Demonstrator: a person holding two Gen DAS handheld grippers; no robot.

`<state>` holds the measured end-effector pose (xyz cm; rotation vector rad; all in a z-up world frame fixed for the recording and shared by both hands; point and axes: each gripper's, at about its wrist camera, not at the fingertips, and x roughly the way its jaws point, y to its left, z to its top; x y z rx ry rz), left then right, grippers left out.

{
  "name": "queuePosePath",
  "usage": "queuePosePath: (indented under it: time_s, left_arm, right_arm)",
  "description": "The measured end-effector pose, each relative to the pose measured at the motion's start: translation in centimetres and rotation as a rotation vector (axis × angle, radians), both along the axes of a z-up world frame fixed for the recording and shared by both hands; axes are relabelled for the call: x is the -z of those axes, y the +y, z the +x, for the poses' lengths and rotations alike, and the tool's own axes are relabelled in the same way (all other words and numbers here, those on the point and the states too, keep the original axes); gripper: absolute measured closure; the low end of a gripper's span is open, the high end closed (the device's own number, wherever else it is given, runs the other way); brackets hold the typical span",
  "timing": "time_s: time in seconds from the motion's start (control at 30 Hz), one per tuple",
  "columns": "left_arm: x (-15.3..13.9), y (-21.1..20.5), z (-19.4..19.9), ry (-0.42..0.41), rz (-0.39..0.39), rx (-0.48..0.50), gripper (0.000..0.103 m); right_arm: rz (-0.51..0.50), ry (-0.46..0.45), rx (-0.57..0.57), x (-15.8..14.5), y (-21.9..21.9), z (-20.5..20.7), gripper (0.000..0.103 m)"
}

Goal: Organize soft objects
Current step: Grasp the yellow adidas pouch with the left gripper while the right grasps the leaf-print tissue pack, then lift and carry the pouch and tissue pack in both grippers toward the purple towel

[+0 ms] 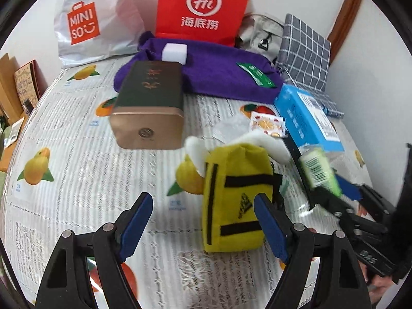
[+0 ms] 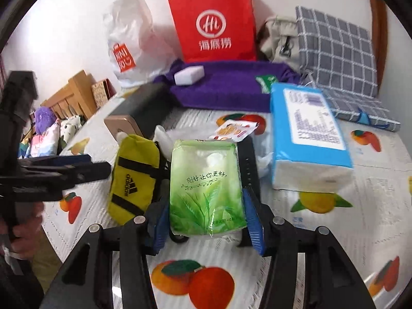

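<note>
Right hand-held gripper (image 2: 206, 221) clamps a green leaf-printed plastic pack of tissues (image 2: 206, 188), blue pads pressed against both its sides, above the fruit-patterned desk cover (image 2: 334, 244). Left hand-held gripper (image 1: 203, 228) hangs with jaws spread wide and nothing between them; its right pad looks to be just in front of the small yellow fabric pouch with black straps (image 1: 231, 195), contact uncertain in the blur. Pouch sits mid-desk, just left of the tissue pack. Blue-wrapped tissue brick (image 2: 309, 139) lies to the right; purple towel (image 2: 226, 90) behind.
</note>
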<state>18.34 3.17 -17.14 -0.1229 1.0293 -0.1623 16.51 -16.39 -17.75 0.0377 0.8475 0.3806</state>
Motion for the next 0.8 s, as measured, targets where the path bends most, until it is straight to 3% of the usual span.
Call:
queuePosePath:
  time_s: [0.23, 0.43, 0.6, 0.63, 0.8]
  left_arm:
    - [1.5, -3.6, 0.2, 0.027, 0.073, 0.024, 0.023]
    - [2.5, -5.6, 0.7, 0.04, 0.134, 0.003, 0.022]
    - [2.9, -5.6, 1.0, 0.051, 0.114, -0.034, 0.023]
    - [2.8, -5.7, 1.0, 0.046, 0.121, -0.03, 0.029]
    - [1.9, -6.1, 0.4, 0.035, 0.14, 0.002, 0.036]
  right_arm:
    - [-0.081, -0.033, 0.1, -0.7, -2.9, -2.2, 0.052]
    - [-0.2, -0.025, 0.171, 0.9, -5.6, -3.0, 0.051]
    - [-0.167, 0.043, 0.192, 3.5, -7.7, -2.7, 0.051]
    - [-0.161, 0.058, 0.192, 4.0, -8.0, -2.6, 0.05]
    - [-0.174, 0.06, 0.183, 4.6, -8.2, -3.3, 0.047]
